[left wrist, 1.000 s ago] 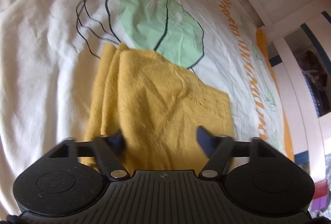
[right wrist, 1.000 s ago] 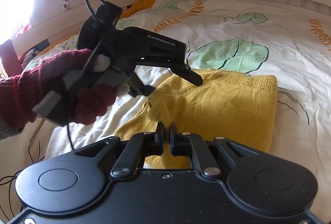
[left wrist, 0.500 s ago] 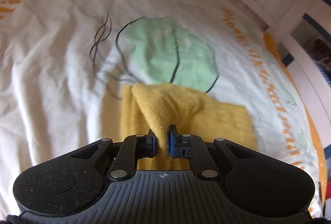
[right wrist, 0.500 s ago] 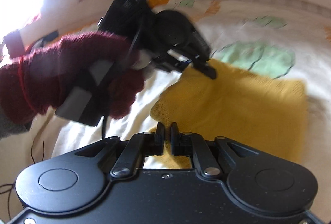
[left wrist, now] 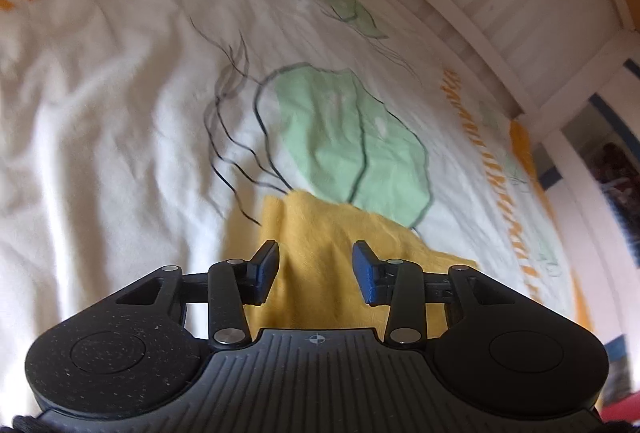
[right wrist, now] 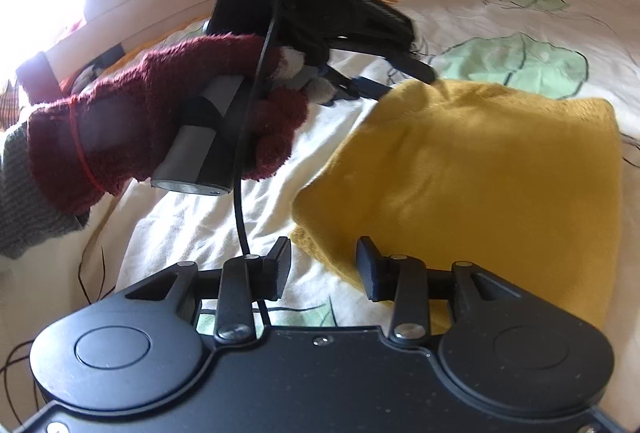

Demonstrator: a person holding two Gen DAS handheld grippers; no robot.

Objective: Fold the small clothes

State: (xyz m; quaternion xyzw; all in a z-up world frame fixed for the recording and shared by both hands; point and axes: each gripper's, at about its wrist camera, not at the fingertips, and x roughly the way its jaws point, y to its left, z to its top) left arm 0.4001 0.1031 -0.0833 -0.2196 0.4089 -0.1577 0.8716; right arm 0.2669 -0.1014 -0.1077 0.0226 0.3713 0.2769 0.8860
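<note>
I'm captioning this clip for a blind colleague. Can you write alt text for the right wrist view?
A folded yellow knit garment lies on a white bedsheet printed with green leaves. The open right gripper hovers at its near edge. A hand in a dark red glove holds the open left gripper at the far corner.

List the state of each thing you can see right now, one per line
yellow knit garment: folded, lying on the bedspread, held by neither gripper.
left gripper: open, fingers apart above the garment.
right gripper: open, at the garment's near corner.
left hand: in a dark red glove, closed around the gripper handle.
bedspread: spread out, wrinkled.
</note>
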